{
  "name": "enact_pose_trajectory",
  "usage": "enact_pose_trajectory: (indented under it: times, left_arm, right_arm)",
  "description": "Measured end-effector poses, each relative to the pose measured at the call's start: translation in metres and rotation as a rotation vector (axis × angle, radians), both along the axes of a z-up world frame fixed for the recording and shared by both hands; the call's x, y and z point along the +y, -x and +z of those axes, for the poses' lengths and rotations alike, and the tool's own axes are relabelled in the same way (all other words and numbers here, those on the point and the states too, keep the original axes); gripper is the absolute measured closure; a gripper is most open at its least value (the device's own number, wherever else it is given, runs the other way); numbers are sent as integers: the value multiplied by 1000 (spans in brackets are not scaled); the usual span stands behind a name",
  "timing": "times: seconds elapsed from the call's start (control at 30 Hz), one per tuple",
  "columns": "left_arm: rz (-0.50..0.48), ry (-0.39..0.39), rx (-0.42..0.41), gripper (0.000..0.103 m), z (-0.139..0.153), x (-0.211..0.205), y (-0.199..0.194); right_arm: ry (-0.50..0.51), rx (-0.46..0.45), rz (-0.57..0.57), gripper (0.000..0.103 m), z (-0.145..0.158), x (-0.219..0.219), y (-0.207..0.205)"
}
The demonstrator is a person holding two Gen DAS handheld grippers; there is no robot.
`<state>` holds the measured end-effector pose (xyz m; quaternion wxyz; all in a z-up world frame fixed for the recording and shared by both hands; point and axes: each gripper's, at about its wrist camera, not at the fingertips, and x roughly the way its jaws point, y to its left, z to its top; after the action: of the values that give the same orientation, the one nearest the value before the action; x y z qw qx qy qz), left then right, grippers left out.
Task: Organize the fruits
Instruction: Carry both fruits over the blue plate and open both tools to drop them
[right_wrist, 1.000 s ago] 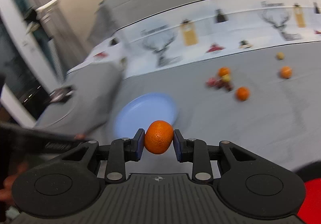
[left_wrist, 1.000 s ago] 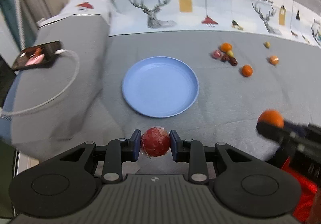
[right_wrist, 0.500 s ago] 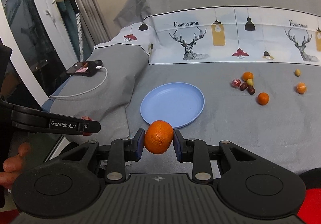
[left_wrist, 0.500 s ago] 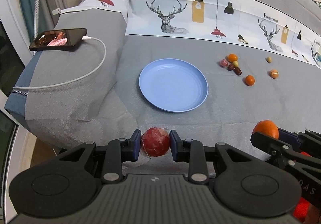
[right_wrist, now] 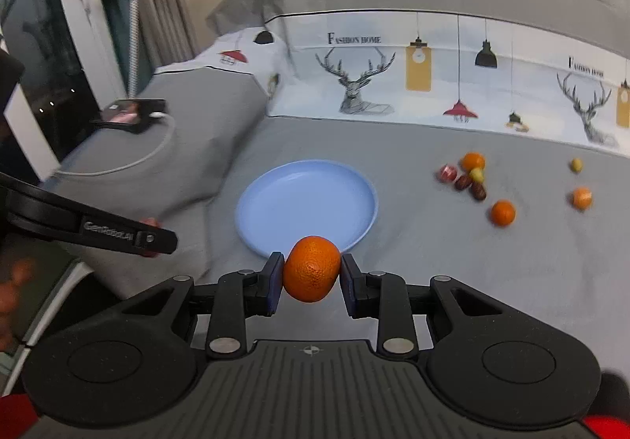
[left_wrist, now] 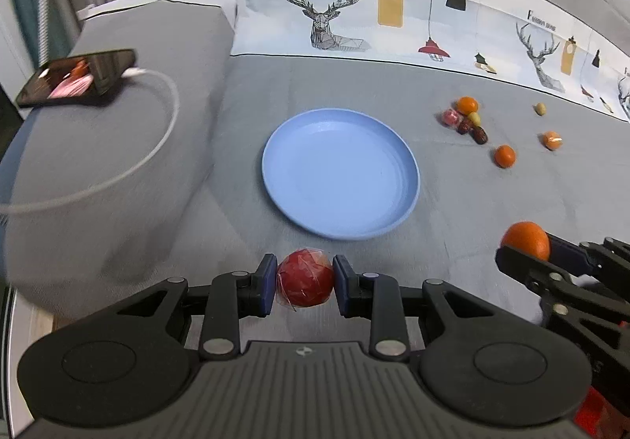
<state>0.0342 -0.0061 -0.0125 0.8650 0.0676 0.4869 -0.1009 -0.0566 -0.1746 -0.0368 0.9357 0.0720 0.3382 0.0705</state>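
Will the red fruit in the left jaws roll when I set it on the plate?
Probably: the red fruit looks round, and its clear wrap may be slippery. The plate has a raised rim, likely enough to stop it.

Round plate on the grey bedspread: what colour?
Plain light blue round plate, no pattern, nothing on it. It shows best in the left wrist view.

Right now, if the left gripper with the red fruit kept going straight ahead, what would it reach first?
Probably the round light-blue plate: it lies directly ahead of the left gripper, with only bare grey bedspread between, though depth is unclear.
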Motion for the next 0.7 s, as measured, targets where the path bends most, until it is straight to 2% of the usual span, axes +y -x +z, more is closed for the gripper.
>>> enact_pose_trajectory:
  times: [0.23, 0.4, 0.5, 0.53, 0.57, 0.6, 0.63, 0.67, 0.7]
  left_arm:
    - [-17, -13, 47, 70, -36, -23, -72]
    - [-22, -80, 91, 69, -75, -37, -116]
    - [-30, -90, 113, 69, -95, -39, -133]
    - [-36, -83, 108, 65, -100, -39, -138]
    - [-45, -73, 101, 57, -103, -38, -140]
    - [-52, -69, 95, 27, -105, -38, -143]
    - [-48, -71, 85, 1, -105, -39, -144]
    - [-42, -70, 58, 1, -102, -39, -144]
    - [-40, -63, 20, 0, -97, -38, -141]
  right_arm:
    - [59, 41, 2, 71, -32, 7, -78]
    - [105, 74, 38, 71, -60, 11, -125]
    - [115, 104, 43, 71, -77, 11, -144]
    - [119, 116, 45, 70, -83, 12, -149]
    - [120, 126, 49, 70, -87, 12, -153]
    - [117, 137, 58, 69, -90, 12, -157]
    - [115, 147, 65, 68, -92, 13, -160]
    - [116, 151, 67, 61, -93, 13, -162]
    - [121, 145, 63, 46, -92, 12, -163]
